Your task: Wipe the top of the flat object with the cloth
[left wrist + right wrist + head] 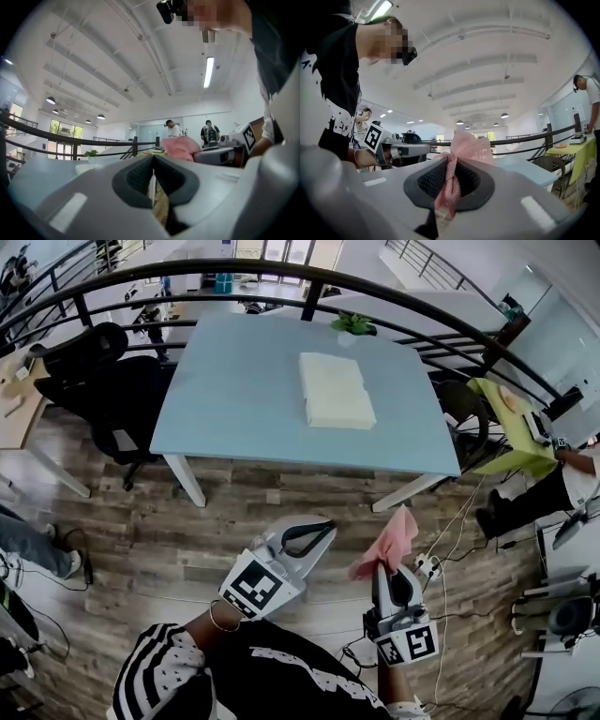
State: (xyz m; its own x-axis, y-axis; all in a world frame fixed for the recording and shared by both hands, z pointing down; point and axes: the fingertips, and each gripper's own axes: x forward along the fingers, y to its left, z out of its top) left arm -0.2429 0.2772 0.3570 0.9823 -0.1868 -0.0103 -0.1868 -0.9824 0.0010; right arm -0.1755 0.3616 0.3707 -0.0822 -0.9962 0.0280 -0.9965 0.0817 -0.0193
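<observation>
Right gripper view: the likely soft, limp pink mesh cloth [459, 152] is clamped at its bunched middle by the right tongs [449, 177]; the left tongs [153, 165] are pressed together.

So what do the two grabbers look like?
Both the left gripper and right gripper are pale grey plastic with black-padded fingers, and each carries a cube of black-and-white square markers. The person's sleeve is black with white stripes.
</observation>
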